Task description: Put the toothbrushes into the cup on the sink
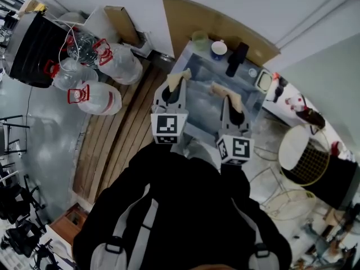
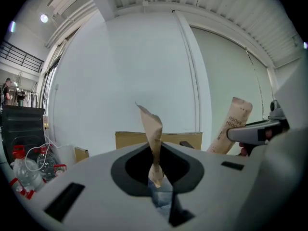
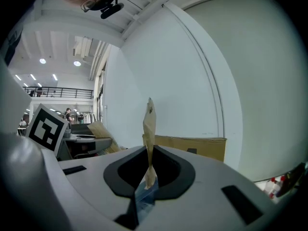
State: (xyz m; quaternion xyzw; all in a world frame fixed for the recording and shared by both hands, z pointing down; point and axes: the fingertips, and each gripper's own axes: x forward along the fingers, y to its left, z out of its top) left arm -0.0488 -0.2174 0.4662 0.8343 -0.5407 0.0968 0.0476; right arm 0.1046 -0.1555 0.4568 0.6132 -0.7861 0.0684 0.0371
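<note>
Head view: left gripper (image 1: 173, 90) and right gripper (image 1: 229, 101) each pinch a toothbrush (image 1: 179, 78) (image 1: 221, 89).

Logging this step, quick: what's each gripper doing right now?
Left gripper: closed on a paper toothbrush packet.
Right gripper: closed on a second paper toothbrush packet.

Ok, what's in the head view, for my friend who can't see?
From above: a person in black holds two grippers over a metal sink. The left gripper and right gripper are each shut on a paper-wrapped toothbrush. A blue-and-white cup stands at the sink's back.
</note>
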